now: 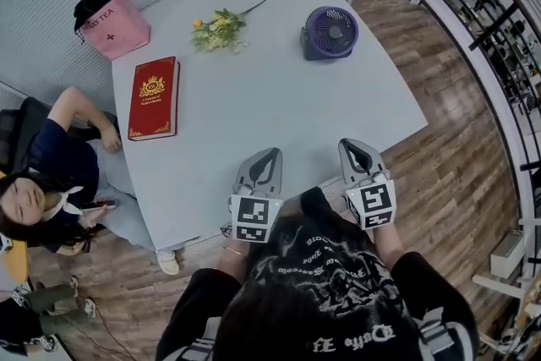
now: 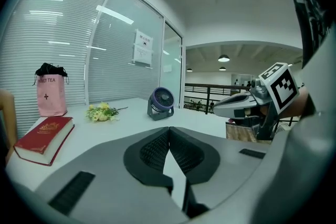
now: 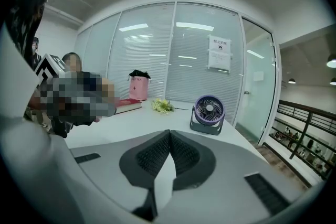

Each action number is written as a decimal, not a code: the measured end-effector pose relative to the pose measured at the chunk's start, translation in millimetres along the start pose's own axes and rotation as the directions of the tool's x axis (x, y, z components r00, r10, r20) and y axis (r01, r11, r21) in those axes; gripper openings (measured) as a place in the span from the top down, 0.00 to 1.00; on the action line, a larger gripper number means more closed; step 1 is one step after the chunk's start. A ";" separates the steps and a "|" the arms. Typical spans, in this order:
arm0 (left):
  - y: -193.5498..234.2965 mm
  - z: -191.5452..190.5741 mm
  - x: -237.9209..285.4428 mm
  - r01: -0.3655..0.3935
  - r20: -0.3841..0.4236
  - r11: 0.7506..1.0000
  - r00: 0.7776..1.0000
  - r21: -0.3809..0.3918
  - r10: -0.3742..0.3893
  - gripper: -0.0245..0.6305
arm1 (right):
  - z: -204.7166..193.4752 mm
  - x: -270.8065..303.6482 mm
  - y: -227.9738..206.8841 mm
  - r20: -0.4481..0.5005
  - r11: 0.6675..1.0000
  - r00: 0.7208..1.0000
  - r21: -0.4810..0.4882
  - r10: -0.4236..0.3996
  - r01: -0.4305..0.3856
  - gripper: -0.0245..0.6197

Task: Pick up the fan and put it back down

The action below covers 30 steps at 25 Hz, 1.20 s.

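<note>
A small purple fan [image 1: 330, 32] stands upright on the far right part of the white table [image 1: 279, 114]; it also shows in the left gripper view [image 2: 160, 103] and in the right gripper view [image 3: 208, 114]. My left gripper [image 1: 269, 156] hovers over the table's near edge, shut, with nothing between its jaws [image 2: 168, 129]. My right gripper [image 1: 353, 145] is beside it at the near right edge, also shut and empty [image 3: 169, 134]. Both are well short of the fan and point toward it.
A red book [image 1: 154, 97] lies at the table's left side. A bunch of yellow flowers [image 1: 219, 29] lies to the left of the fan. A pink bag [image 1: 111, 19] stands at the far left corner. A seated person [image 1: 51, 173] is left of the table.
</note>
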<state>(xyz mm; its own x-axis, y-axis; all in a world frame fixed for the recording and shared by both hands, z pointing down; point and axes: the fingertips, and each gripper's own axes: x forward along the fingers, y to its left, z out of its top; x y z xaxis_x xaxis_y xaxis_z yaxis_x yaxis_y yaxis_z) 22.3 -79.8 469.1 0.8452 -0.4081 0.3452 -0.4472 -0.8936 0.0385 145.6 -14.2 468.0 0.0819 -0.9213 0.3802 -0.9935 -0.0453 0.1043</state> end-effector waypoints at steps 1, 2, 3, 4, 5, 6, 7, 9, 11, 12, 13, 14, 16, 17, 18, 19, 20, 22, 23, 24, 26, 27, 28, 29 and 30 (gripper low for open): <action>-0.8 0.4 0.4 0.004 0.003 1.000 1.000 -0.008 -0.004 0.93 | 0.6 0.6 0.1 0.000 1.000 1.000 0.001 0.004 -0.004 0.95; -1.5 1.5 0.7 0.008 0.008 1.000 1.000 -0.015 -0.008 0.93 | 1.6 1.1 0.0 0.000 1.000 1.000 0.001 0.006 -0.006 0.95; -2.1 3.1 0.9 0.012 0.014 1.000 1.000 -0.021 -0.012 0.93 | 2.7 1.5 -0.3 0.001 1.000 1.000 0.001 0.007 -0.007 0.95; -2.5 4.9 1.3 0.016 0.019 0.999 1.000 -0.028 -0.015 0.93 | 3.7 2.1 -0.6 0.002 1.000 1.000 -0.001 0.006 -0.006 0.95; -2.6 6.3 1.7 0.019 0.024 0.999 1.000 -0.032 -0.018 0.93 | 4.1 2.6 -0.8 0.000 1.000 1.000 -0.003 0.005 -0.005 0.95; -2.5 7.1 2.0 0.021 0.026 0.999 0.999 -0.035 -0.020 0.93 | 3.9 3.0 -0.7 -0.003 1.000 1.000 -0.006 0.004 -0.004 0.95; -2.2 7.5 2.2 0.021 0.027 0.999 0.999 -0.037 -0.020 0.93 | 3.1 3.5 -0.5 -0.006 1.000 1.000 -0.008 0.004 -0.004 0.95; -1.1 8.5 2.7 0.019 0.033 0.999 0.999 -0.046 -0.018 0.93 | 1.0 4.5 -0.3 -0.016 1.000 1.000 -0.013 0.005 -0.005 0.95; -0.1 10.6 3.4 0.018 0.044 0.998 0.999 -0.060 -0.015 0.93 | 0.0 6.2 -0.5 -0.025 1.000 1.000 -0.017 0.005 -0.005 0.95; 0.3 11.0 3.7 0.017 0.046 0.998 0.999 -0.061 -0.014 0.93 | 0.1 7.3 -0.3 -0.027 1.000 1.000 -0.017 0.004 -0.005 0.95; 0.6 10.3 4.1 0.016 0.042 0.998 0.999 -0.056 -0.013 0.93 | 0.1 8.3 -0.1 -0.028 1.000 1.000 -0.017 0.003 -0.003 0.95; 0.6 8.7 4.5 0.014 0.034 0.999 0.999 -0.047 -0.013 0.93 | -0.6 9.1 0.1 -0.030 1.000 1.000 -0.018 0.002 -0.003 0.95; 0.7 5.2 5.3 0.014 0.017 0.999 1.000 -0.034 -0.014 0.93 | -2.4 10.7 0.4 -0.034 1.000 0.999 -0.020 0.004 -0.005 0.95; 0.8 4.0 5.7 0.016 0.011 0.999 1.000 -0.033 -0.016 0.93 | -2.2 11.7 0.4 -0.033 1.000 0.999 -0.019 0.005 -0.005 0.95; 1.2 3.4 6.2 0.018 0.008 0.999 1.000 -0.035 -0.018 0.93 | -1.1 12.7 0.5 -0.031 1.000 1.000 -0.017 0.006 -0.006 0.95; 1.9 2.8 6.8 0.019 0.005 0.999 1.000 -0.036 -0.019 0.93 | 0.3 13.7 0.7 -0.028 1.000 1.000 -0.015 0.007 -0.008 0.95; 2.8 2.2 7.3 0.020 0.001 0.999 1.000 -0.037 -0.020 0.93 | 1.2 14.5 0.9 -0.026 1.000 1.000 -0.015 0.009 -0.009 0.95; 4.3 1.1 7.9 0.022 -0.004 0.999 1.000 -0.037 -0.022 0.93 | 1.6 15.4 1.7 -0.029 1.000 1.000 -0.012 0.012 -0.012 0.95; 4.6 0.9 8.1 0.023 -0.005 0.999 1.000 -0.037 -0.024 0.93 | 1.7 15.5 1.8 -0.031 1.000 0.999 -0.011 0.012 -0.012 0.95; 4.6 1.0 8.3 0.025 -0.006 0.999 1.000 -0.037 -0.025 0.93 | 1.8 15.6 1.6 -0.032 1.000 0.999 -0.010 0.012 -0.012 0.95; 5.1 1.7 8.8 0.028 -0.005 0.999 1.000 -0.036 -0.028 0.93 | 1.7 16.3 0.8 -0.036 1.000 0.999 -0.014 0.011 -0.011 0.95; 5.7 1.8 9.1 0.028 -0.006 0.999 1.000 -0.035 -0.029 0.93 | 1.6 16.8 0.6 -0.038 1.000 0.999 -0.016 0.011 -0.011 0.95; 6.3 1.7 9.3 0.029 -0.008 0.999 1.000 -0.033 -0.029 0.93 | 1.5 17.3 0.6 -0.039 1.000 0.999 -0.018 0.011 -0.012 0.95; 6.9 1.5 9.5 0.029 -0.010 0.999 1.000 -0.031 -0.029 0.93 | 1.4 17.9 0.5 -0.039 1.000 0.999 -0.020 0.011 -0.011 0.95; 7.5 1.3 9.7 0.029 -0.012 0.999 0.999 -0.029 -0.030 0.93 | 1.4 18.5 0.5 -0.038 1.000 0.999 -0.021 0.010 -0.011 0.95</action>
